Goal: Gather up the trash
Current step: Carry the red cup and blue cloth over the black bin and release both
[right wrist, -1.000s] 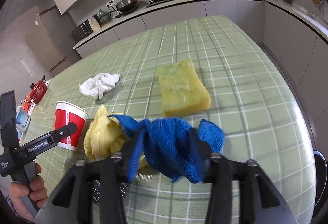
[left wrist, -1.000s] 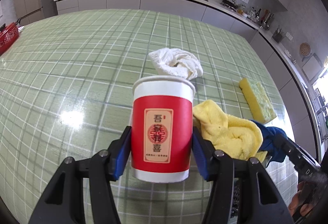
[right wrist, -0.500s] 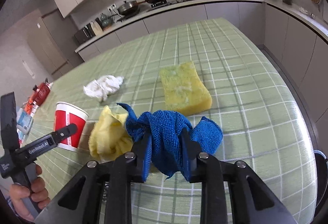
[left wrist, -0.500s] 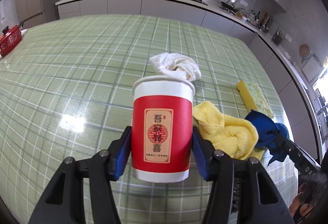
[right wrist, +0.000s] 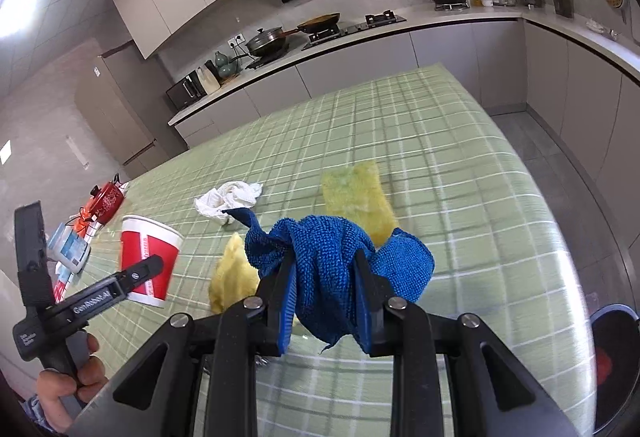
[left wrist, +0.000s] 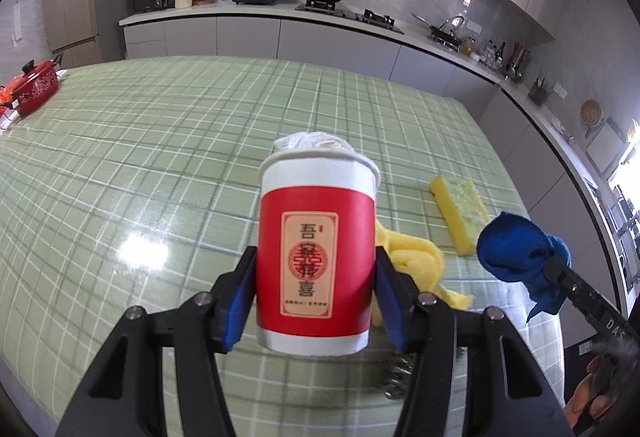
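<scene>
A: Jaws first: our left gripper (left wrist: 316, 287) is clamped on the cup (left wrist: 316, 253); our right gripper (right wrist: 326, 295) has just been closing and now pinches the blue cloth (right wrist: 340, 261).

B: Both are up off the table (left wrist: 160, 157) now; a second ago the cup sat on it. So we think 2 pieces are collected.

A: What's left down there?

B: A white wad (right wrist: 229, 197), yellow cloth (left wrist: 412, 257) and sponge (right wrist: 356, 197) on the green check cover. We're in a kitchen: stove, pans, grey cabinets behind.
</scene>
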The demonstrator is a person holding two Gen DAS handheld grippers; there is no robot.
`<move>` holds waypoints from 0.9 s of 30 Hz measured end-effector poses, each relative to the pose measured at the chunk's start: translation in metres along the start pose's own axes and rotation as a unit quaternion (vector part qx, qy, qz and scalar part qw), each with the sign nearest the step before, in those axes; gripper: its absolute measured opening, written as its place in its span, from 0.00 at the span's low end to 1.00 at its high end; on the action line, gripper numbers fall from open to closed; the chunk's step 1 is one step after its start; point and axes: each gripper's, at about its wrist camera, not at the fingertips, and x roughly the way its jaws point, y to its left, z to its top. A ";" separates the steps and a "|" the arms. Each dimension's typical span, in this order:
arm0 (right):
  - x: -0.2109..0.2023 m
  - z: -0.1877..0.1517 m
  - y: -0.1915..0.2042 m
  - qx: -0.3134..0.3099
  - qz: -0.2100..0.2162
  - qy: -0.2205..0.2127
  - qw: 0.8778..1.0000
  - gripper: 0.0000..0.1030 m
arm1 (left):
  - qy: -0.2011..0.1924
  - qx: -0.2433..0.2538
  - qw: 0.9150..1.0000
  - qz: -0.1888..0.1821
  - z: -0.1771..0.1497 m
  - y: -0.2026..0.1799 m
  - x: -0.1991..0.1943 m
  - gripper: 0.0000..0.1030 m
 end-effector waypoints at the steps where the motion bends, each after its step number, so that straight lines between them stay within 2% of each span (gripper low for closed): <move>1: -0.004 -0.001 -0.007 0.001 -0.002 -0.001 1.000 0.27 | -0.002 -0.002 1.000 0.001 -0.002 -0.004 -0.003 0.55; 8: -0.029 -0.005 -0.042 0.000 -0.009 -0.002 1.000 0.27 | -0.013 -0.001 1.000 -0.008 -0.019 -0.040 -0.018 0.55; 12: -0.048 -0.010 -0.064 0.021 -0.019 -0.014 1.000 0.27 | -0.011 0.017 0.999 -0.029 -0.025 -0.064 -0.022 0.55; 15: -0.065 -0.018 -0.079 0.039 -0.040 -0.029 0.998 0.27 | -0.005 0.044 0.997 -0.058 -0.029 -0.085 -0.019 0.55; 21: -0.098 -0.037 -0.111 0.076 -0.098 -0.041 0.991 0.27 | 0.019 0.092 0.988 -0.125 -0.043 -0.132 -0.008 0.55; 27: -0.136 -0.057 -0.156 0.114 -0.143 -0.051 0.982 0.27 | 0.040 0.128 0.978 -0.162 -0.064 -0.189 -0.008 0.55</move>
